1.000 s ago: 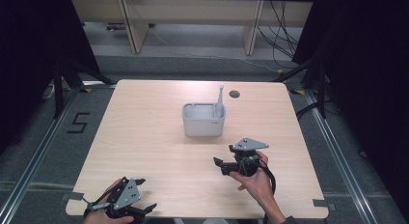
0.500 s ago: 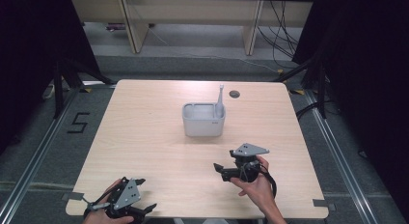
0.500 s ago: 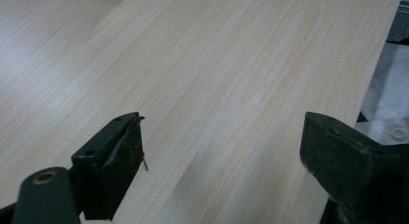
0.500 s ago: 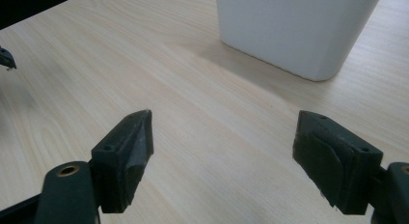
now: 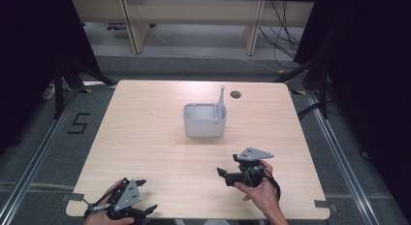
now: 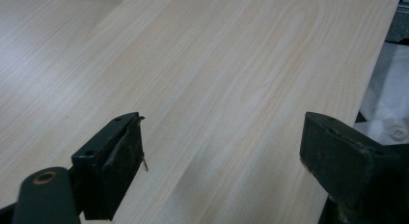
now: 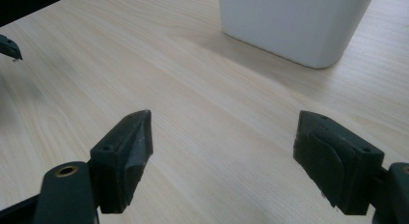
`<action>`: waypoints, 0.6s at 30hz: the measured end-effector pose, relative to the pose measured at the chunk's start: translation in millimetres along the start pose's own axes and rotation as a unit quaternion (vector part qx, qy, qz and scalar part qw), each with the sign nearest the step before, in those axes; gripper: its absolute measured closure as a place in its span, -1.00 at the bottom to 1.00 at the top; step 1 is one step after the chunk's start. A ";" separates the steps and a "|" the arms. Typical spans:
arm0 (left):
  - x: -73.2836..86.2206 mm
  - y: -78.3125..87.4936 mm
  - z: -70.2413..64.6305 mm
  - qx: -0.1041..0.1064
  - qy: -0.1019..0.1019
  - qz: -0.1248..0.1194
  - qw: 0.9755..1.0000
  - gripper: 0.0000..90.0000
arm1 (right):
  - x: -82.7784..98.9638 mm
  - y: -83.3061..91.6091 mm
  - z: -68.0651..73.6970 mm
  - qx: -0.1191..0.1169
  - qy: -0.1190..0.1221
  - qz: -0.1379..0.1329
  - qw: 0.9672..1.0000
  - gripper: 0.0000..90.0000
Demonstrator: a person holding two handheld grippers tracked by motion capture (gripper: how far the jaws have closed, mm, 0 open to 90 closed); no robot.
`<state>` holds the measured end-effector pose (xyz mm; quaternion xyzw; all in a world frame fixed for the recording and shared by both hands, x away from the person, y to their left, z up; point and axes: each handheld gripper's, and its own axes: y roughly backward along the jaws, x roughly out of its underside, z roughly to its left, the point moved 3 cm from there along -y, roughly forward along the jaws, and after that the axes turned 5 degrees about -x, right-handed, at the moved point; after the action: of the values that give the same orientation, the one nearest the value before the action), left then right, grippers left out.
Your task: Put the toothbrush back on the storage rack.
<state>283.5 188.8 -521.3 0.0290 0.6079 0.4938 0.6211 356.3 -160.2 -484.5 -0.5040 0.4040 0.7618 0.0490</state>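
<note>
Wooden table (image 5: pixel 145 137) has much free surface; the left gripper (image 6: pixel 222 151) at its near edge and the right gripper (image 7: pixel 222 151) are wide open, empty. White container (image 5: pixel 204 122) mid-table holds an upright toothbrush (image 5: pixel 220 100).

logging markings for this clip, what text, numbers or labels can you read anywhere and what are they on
"5": a dark numeral marked on the grey floor, left of the table.
No readable text on the white container, the utensil standing in it, the left gripper or the right gripper.
</note>
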 end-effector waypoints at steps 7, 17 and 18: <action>-0.2 0.6 -0.4 0.003 0.002 -0.001 1.000 -0.67 | 4.3 4.4 1.3 0.004 -0.007 0.000 1.000 -0.51; 0.0 1.2 -0.2 0.006 0.000 0.004 1.000 -0.67 | 13.1 8.9 9.4 0.006 -0.002 0.009 1.000 -0.52; 0.0 0.7 -0.3 0.003 0.001 0.000 1.000 -0.67 | 13.9 9.5 9.7 0.002 0.006 0.012 1.000 -0.52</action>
<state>282.8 189.0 -520.9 0.0302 0.6104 0.4916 0.6203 338.0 -164.7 -488.7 -0.5033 0.4123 0.7585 0.0386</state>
